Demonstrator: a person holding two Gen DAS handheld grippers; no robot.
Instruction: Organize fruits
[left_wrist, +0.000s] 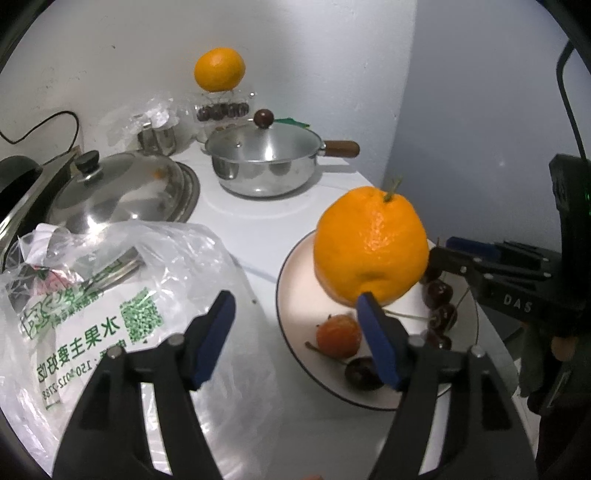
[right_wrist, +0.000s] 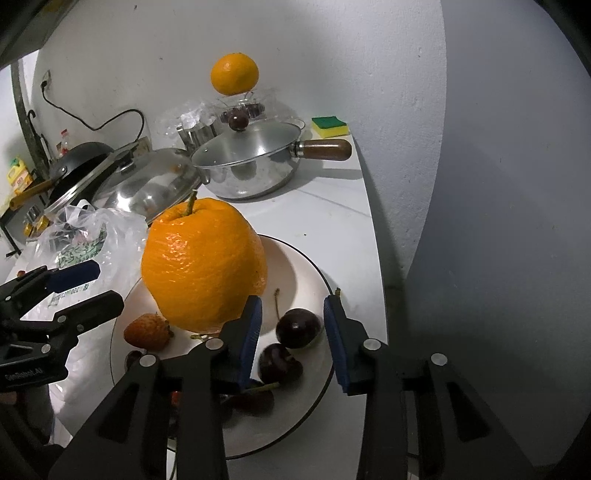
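Big orange (right_wrist: 203, 264) w/ short green stem sits upright on the white plate (right_wrist: 295, 258), at the plate's far-left part, on the white bench (right_wrist: 332, 214). Also on plate: a strawberry (right_wrist: 147, 331) just left-front of the orange and dark cherries (right_wrist: 297, 328) to its right/front, some w/ stems. Right gripper (right_wrist: 291, 336) hovers over the plate's near side, fingers (right_wrist: 251, 332) partly apart w/ nothing clamped; a cherry lies below the gap, pads not pressing it. Left gripper (left_wrist: 295, 328) is over the bench beside the plate, fingers (left_wrist: 218, 332) open fairly wide, empty; its right finger overlaps the orange's lower edge in view, can't tell if touching. Under/left of it a clear plastic bag (left_wrist: 110, 314) w/ green print. Further back: steel pan w/ lid and wooden handle (left_wrist: 266, 162), a domed steel lid (left_wrist: 122, 188) to its left, and a 2nd orange (left_wrist: 219, 69) perched on a clear box of dark fruit (left_wrist: 221, 109) by the wall. Yellow-green sponge (right_wrist: 330, 126) at the bench's far right corner.
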